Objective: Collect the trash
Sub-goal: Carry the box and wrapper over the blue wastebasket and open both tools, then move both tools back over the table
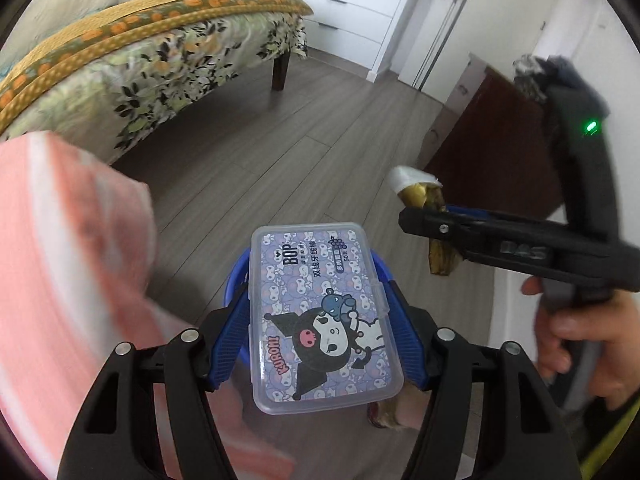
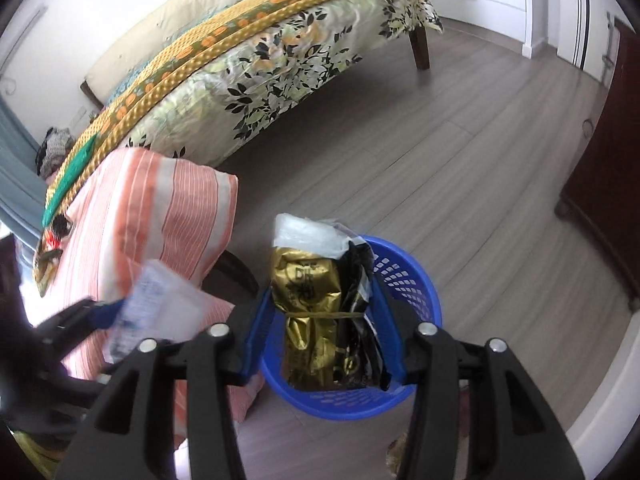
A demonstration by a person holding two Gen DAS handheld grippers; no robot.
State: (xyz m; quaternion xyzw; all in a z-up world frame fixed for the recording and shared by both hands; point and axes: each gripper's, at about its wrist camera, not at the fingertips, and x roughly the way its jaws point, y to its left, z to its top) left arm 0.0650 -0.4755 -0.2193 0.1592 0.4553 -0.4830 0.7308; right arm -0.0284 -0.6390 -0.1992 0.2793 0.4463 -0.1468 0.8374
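Observation:
My left gripper [image 1: 320, 308] is shut on a clear plastic floss-pick box [image 1: 320, 316] with a purple cartoon label, held flat above the floor. A sliver of the blue basket [image 1: 236, 280] shows under it. My right gripper [image 2: 324, 320] is shut on a bundle of gold and black wrappers [image 2: 320, 312] topped with white plastic, held right over the blue mesh basket [image 2: 408, 280]. In the left wrist view the right gripper [image 1: 420, 220] is at the right with the gold wrapper [image 1: 420, 192] sticking out. In the right wrist view the box [image 2: 160, 312] shows blurred at the left.
A bed [image 2: 280, 48] with a floral sheet and orange-yellow cover stands behind. A pink striped pillow [image 2: 160, 220] lies left of the basket. A dark wooden cabinet [image 2: 612, 184] stands at the right. Grey wood floor [image 2: 440, 152] lies between them.

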